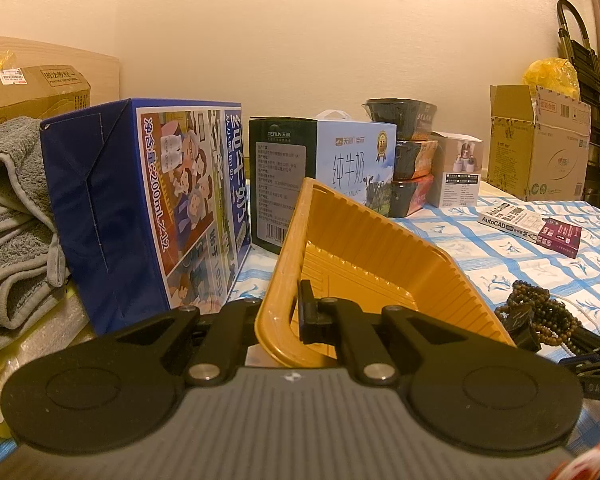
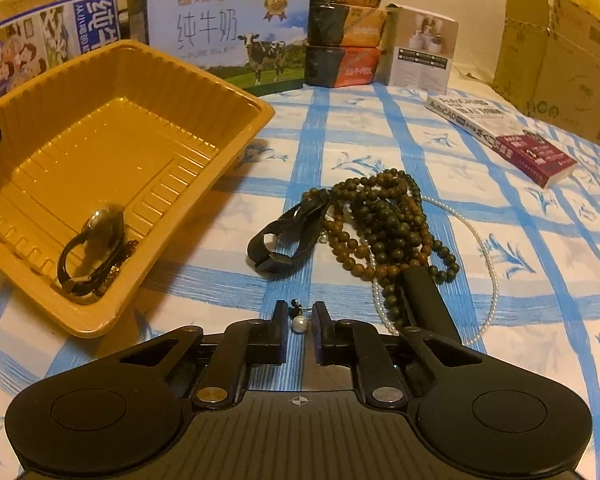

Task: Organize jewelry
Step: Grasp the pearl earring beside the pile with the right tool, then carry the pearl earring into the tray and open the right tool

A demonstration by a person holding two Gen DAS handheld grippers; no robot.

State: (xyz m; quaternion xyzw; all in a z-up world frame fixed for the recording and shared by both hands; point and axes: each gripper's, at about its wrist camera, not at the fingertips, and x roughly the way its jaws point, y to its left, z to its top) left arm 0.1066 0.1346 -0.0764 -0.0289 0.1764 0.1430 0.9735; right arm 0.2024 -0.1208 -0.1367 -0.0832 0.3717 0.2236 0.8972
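Blue-checked cloth (image 2: 380,128); white pearl earring (image 2: 300,323), dark stud, between right hand-held gripper (image 2: 298,322) jaws, still apart.

1. The left gripper (image 1: 288,312), a black two-finger tong on a grey ribbed body, is clamped on the rim of the yellow ribbed plastic tray (image 1: 364,240), one finger inside the wall, one outside.
2. The right gripper (image 2: 300,320), of the same build, points steeply downward, its jaws narrowly apart with a small white pearl earring (image 2: 300,323) between the fingertips.
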